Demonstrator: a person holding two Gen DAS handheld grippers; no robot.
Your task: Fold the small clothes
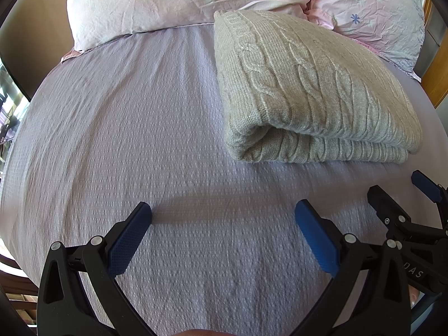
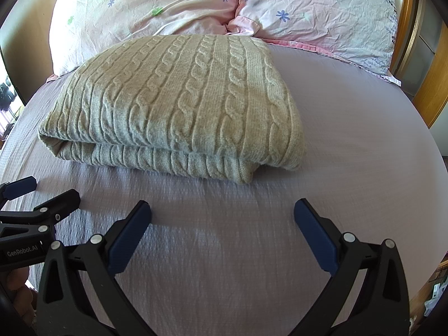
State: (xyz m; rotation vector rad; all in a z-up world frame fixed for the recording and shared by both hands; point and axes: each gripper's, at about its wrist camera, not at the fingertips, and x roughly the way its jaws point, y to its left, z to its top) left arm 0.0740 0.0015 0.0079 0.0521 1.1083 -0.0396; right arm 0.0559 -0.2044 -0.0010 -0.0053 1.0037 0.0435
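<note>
A beige cable-knit sweater (image 1: 308,84) lies folded into a thick rectangle on the lilac bedsheet (image 1: 140,140); it also shows in the right wrist view (image 2: 179,103). My left gripper (image 1: 223,210) is open and empty, low over the sheet, short of the sweater and to its left. My right gripper (image 2: 222,210) is open and empty, just in front of the sweater's near folded edge. Each gripper shows at the other view's edge: the right gripper (image 1: 397,193) and the left gripper (image 2: 47,190).
Two pink floral pillows (image 2: 156,2) (image 2: 322,11) lie against the head of the bed behind the sweater. A wooden bed frame (image 2: 431,89) stands at the right. Bare sheet (image 2: 364,140) spreads right of the sweater.
</note>
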